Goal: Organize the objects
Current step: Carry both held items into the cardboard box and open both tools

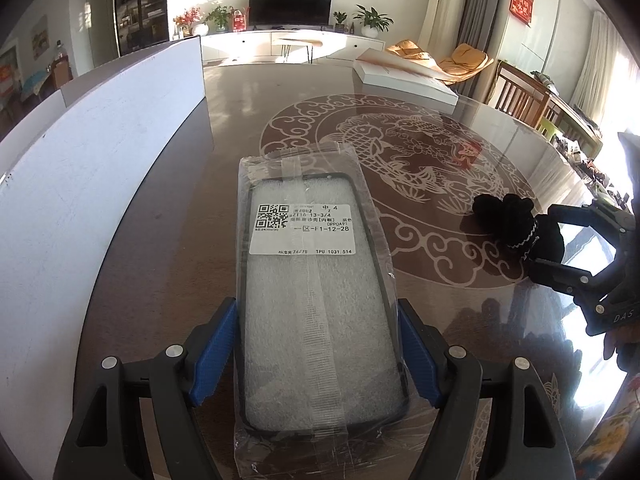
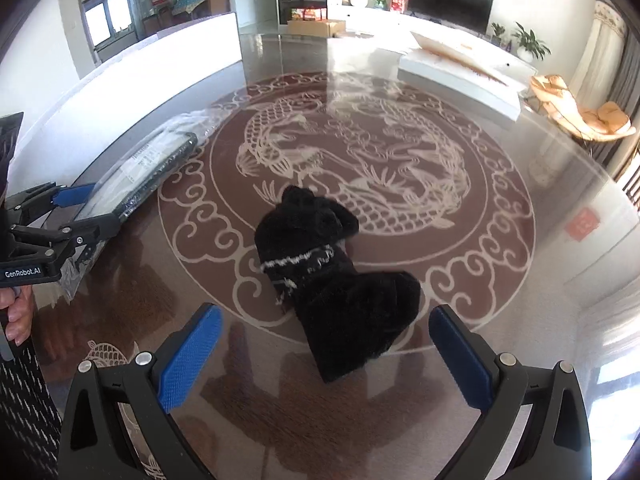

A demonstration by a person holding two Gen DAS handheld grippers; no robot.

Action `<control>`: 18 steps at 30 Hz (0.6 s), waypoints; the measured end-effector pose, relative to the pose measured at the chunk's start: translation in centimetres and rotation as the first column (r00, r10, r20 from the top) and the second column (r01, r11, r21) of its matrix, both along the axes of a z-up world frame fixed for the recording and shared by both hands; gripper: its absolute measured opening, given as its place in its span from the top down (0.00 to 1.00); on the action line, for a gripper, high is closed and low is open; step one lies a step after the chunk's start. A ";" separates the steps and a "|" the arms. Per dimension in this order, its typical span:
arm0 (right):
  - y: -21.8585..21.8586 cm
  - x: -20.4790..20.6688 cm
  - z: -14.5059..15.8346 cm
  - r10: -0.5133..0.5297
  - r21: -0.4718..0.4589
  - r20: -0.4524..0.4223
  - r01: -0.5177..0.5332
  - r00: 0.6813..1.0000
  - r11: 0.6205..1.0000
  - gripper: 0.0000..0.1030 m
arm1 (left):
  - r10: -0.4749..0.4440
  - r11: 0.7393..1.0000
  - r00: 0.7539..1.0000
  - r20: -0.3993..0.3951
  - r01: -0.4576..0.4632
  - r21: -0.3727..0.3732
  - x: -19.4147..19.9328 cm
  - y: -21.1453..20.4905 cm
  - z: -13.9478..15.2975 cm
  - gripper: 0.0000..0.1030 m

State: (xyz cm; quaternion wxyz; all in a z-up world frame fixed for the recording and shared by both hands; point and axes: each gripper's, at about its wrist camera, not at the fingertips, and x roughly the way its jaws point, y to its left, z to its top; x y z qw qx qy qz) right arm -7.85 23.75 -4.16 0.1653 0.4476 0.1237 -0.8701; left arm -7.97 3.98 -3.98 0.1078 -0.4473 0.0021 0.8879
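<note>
A phone case in a clear plastic bag with a white label [image 1: 316, 280] lies on the glass table; it also shows in the right wrist view [image 2: 140, 178]. My left gripper [image 1: 316, 344] is shut on its sides with the blue pads [image 1: 214, 350] pressed against the bag. A black fuzzy glove [image 2: 336, 280] lies on the table's round carp pattern; it also shows in the left wrist view [image 1: 516, 228]. My right gripper [image 2: 324, 356] is open, its blue pads [image 2: 188, 354] either side of the glove's near end without touching it.
A long white box wall [image 1: 80, 184] runs along the table's left side. A flat white box [image 2: 460, 68] lies at the table's far right. Beyond the table are a TV stand, plants and orange chairs.
</note>
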 end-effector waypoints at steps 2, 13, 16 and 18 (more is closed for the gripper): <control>-1.1 -1.2 0.5 0.046 0.010 0.017 -0.046 0.999 0.999 0.00 | -0.005 1.000 1.000 -0.001 0.005 -0.004 0.0 0.2 0.0 0.27; -2.6 -2.1 4.3 0.008 -0.129 0.128 0.009 0.992 0.992 0.64 | 0.062 0.982 0.992 -0.109 -0.041 0.182 3.1 -3.0 4.5 0.27; -5.2 -2.0 8.5 0.024 -0.277 0.075 -0.002 0.997 0.961 0.64 | 0.130 0.965 0.979 -0.154 -0.090 0.245 4.4 -6.2 7.9 0.27; -8.6 -2.3 11.4 0.064 -0.357 0.030 -0.049 0.998 0.933 0.64 | 0.187 0.959 0.965 -0.184 -0.139 0.248 4.7 -9.4 10.4 0.27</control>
